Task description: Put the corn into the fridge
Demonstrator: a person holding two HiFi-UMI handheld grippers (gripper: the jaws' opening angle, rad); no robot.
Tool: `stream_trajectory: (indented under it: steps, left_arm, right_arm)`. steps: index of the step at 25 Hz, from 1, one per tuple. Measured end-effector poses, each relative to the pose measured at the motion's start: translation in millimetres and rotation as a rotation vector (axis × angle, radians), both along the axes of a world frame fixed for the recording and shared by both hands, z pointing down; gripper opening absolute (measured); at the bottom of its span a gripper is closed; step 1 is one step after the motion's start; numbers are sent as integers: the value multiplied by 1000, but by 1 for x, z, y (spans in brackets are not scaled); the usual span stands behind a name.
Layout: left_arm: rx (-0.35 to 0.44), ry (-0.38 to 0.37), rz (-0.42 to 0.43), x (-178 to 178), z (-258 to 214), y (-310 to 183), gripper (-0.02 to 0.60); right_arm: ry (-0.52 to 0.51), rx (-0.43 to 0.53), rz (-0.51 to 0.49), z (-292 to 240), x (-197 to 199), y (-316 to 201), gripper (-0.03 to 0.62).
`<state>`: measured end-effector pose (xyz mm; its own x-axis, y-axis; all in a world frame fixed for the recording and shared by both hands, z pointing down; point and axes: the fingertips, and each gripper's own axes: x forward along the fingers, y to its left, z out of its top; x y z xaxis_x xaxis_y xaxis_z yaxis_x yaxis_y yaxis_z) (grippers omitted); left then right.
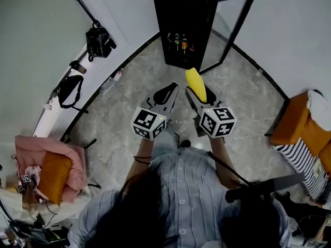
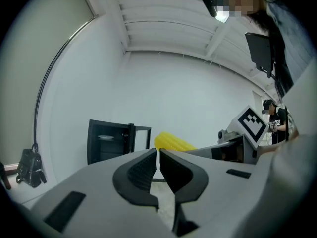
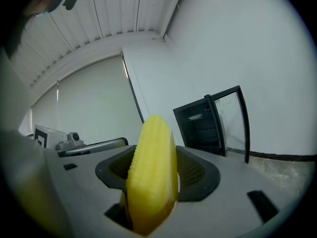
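Grey stone-patterned floor tiles (image 1: 129, 102) run ahead of me to a white wall, where a small black fridge (image 1: 183, 27) stands at the top centre of the head view. Its glass door (image 1: 234, 30) is swung open toward the right, and bottles (image 1: 181, 43) show on a low shelf inside. My right gripper (image 1: 200, 93), just right of centre, pinches the corn (image 1: 195, 81). In the right gripper view the yellow cob stands on end between the two dark pads (image 3: 195, 170), both pressing its sides, its tip rising above them. My left gripper (image 1: 166, 93) sits just beside it on the left, holding nothing. Its fingers (image 2: 136, 170) are pressed nearly together, with only a thin slit between them. In the left gripper view the corn's tip peeks over those fingers, with the fridge to its left. The corn is well apart from the fridge, out over the floor. A black bag (image 1: 99, 41) hangs at upper left, and a pink cloth (image 1: 31, 154) with an orange cushion (image 1: 54, 174) lies at lower left.
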<state>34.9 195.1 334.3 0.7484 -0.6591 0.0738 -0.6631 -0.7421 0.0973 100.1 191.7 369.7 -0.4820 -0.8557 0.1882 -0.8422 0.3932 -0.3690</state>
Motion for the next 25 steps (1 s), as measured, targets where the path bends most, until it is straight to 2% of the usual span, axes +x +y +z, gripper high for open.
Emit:
stream_trajectory:
  steps: [2,7,12,25]
  left_arm:
    - [2,22,18,3,-2,1,11]
    - [-17,-3,37,9,8,-2,11]
    - [-46,5,27,3,19,-15,11]
    - [-62,19,33,-22,14,-99,11]
  right_arm:
    - [-7,-7,0,2,1,-1,250]
    - [-18,-34,4,11,3,-4,250]
    - [-9,-59,-7,24,-1,-12,250]
    - [18,-81,-13,23,-26,-86,250]
